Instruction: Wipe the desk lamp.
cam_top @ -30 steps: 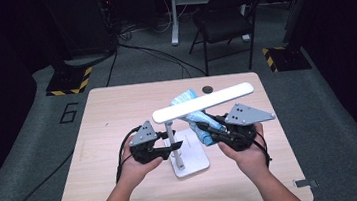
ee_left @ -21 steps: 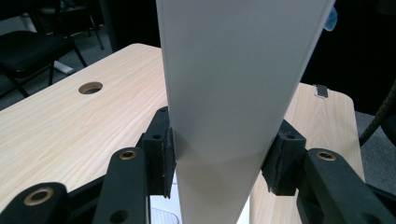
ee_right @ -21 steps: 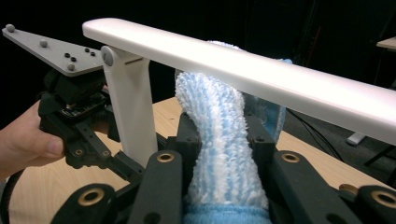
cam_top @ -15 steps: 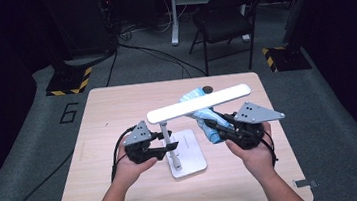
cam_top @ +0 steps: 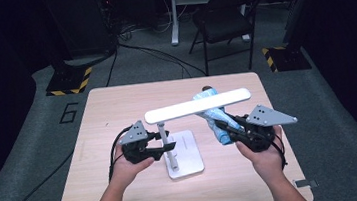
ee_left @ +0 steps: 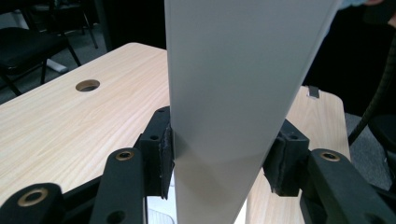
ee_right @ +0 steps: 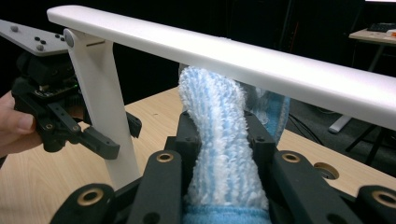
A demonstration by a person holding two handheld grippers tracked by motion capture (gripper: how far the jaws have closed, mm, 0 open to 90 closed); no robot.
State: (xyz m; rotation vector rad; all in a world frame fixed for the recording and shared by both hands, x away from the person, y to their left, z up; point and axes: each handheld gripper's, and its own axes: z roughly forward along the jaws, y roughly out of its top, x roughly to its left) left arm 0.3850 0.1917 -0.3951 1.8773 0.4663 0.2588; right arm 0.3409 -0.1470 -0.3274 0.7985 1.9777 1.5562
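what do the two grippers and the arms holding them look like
Both are black handheld units. The left gripper and right gripper each carry a grey three-cornered plate on top with small dark dots, and a black cable loops from each near the wrist. Their jaws are black bars with brass-ringed holes and dark rough pads. The forearms are bare, with no sleeves or gloves showing.

1. A black chair [cam_top: 225, 17] stands on the grey floor well beyond the grippers, past the table's far edge
2. A yellow-and-black striped base [cam_top: 69, 82] sits far off to the left
3. A painted number 6 [cam_top: 68, 112] marks the floor left of the table [cam_top: 117, 107]
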